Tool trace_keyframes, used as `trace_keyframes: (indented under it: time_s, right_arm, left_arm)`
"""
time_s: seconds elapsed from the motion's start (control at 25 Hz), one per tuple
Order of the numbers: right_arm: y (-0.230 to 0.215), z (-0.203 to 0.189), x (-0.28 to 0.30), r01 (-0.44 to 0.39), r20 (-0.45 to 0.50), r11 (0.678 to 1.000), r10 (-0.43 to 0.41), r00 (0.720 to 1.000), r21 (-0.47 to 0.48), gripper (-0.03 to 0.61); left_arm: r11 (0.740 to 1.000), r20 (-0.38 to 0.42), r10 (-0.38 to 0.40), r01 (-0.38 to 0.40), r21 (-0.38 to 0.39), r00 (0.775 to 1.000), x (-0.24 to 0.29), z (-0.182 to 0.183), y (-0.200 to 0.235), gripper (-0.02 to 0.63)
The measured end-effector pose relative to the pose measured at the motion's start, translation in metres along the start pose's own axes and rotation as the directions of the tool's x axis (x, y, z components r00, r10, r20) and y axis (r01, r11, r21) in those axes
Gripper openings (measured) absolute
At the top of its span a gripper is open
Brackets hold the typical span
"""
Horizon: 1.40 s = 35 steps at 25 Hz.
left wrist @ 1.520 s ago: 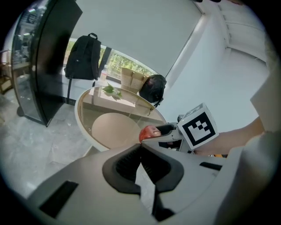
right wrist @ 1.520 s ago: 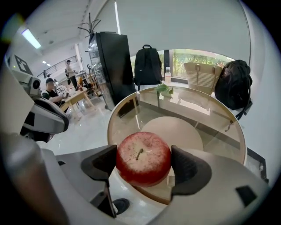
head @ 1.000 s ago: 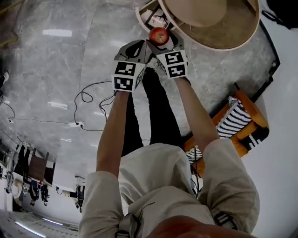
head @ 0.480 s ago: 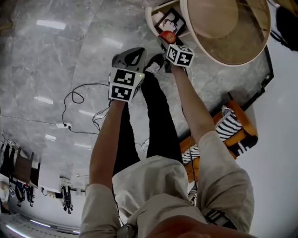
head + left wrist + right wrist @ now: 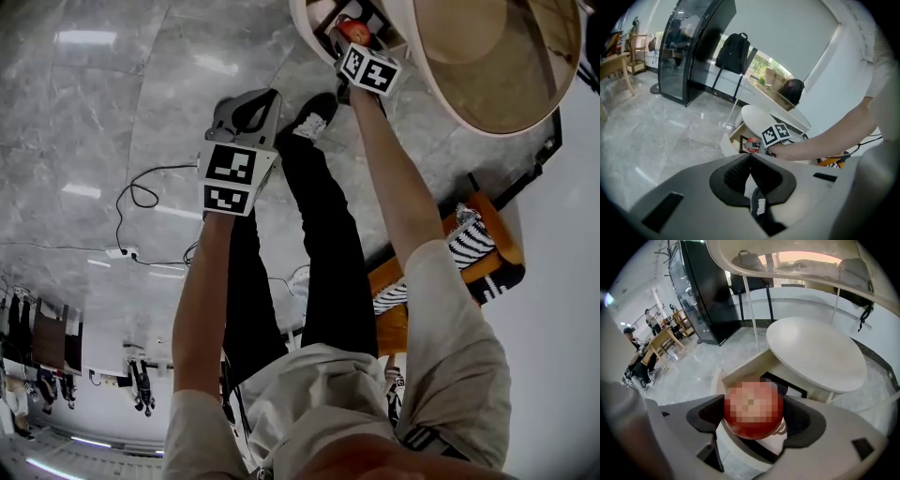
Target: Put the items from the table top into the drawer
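Head camera overhead; all views share drawer (image 5: 302,26).

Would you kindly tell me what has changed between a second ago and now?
The right gripper lowered the round red apple from beside the round beige table's rim towards the open beige drawer beneath it. Nothing was released: its fingers stayed clamped on the apple. The left gripper sank slightly, shut and empty throughout.
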State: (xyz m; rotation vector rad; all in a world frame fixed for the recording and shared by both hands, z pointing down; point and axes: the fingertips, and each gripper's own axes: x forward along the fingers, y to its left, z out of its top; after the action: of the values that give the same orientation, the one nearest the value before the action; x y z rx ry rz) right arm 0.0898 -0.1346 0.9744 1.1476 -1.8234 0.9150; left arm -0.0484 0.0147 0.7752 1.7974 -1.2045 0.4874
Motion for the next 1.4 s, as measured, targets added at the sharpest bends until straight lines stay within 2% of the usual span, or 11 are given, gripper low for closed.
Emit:
trace_keyframes:
  time_s: [0.12,0.28,0.4,0.64,0.84,1.08,1.2,1.4]
  right_arm:
    - [0.002,-0.002,0.006,-0.029,0.012,0.998,0.028,1.000,0.054,0.367]
    - [0.007,-0.001,0.012,-0.054,0.026,0.994,0.052,0.998,0.097,0.368]
    - [0.011,0.001,0.014,-0.081,0.038,0.988,0.077,0.996,0.129,0.401]
    - [0.010,-0.004,0.014,-0.065,-0.003,0.994,0.065,0.998,0.087,0.416]
    - [0.009,-0.007,-0.001,-0.058,-0.008,0.992,0.059,0.998,0.109,0.416]
    - [0.017,-0.014,-0.046,-0.073,-0.012,0.988,0.075,0.997,0.135,0.416]
    - [0.035,-0.025,-0.081,-0.116,-0.034,0.983,0.122,0.992,0.141,0.414]
    - [0.071,-0.044,-0.153,-0.176,-0.044,0.977,0.183,0.982,0.122,0.414]
  left_arm:
    - [1.000,-0.009,0.025,-0.026,-0.014,1.000,-0.006,-0.010,0.015,0.021]
    - [1.000,-0.010,0.026,-0.026,0.006,1.000,-0.011,-0.009,0.024,0.021]
    - [1.000,-0.007,0.013,-0.013,0.005,1.000,-0.012,-0.009,0.023,0.021]
    - [1.000,0.003,-0.007,0.007,0.002,1.000,-0.009,-0.004,0.019,0.021]
    - [1.000,0.001,-0.015,0.015,0.015,1.000,-0.014,0.000,0.012,0.021]
    - [0.999,-0.002,-0.017,0.017,0.044,1.000,-0.024,0.014,-0.001,0.021]
    - [0.998,-0.005,-0.026,0.027,0.059,1.000,-0.031,0.022,-0.015,0.021]
    - [0.991,-0.028,-0.098,0.100,0.087,0.995,-0.053,0.037,-0.052,0.021]
